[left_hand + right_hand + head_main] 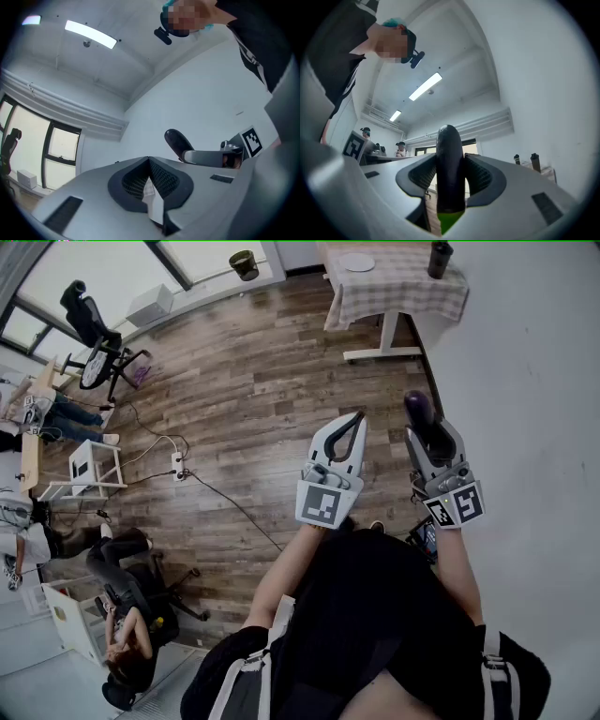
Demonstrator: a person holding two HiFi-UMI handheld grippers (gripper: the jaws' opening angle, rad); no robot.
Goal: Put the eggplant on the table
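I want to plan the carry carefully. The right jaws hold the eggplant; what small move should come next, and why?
Probably a step toward the checkered table, with the right gripper kept shut. Its jaws clamp the eggplant, and the table stands well away across the wooden floor.

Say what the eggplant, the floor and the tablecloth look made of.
Eggplant: smooth, dark purple, faintly glossy skin with a green end; real or plastic, I cannot tell.
Floor: wood-look planks, grain and seams visible; wood or laminate.
Tablecloth: checked fabric, hanging in folds at the edges.
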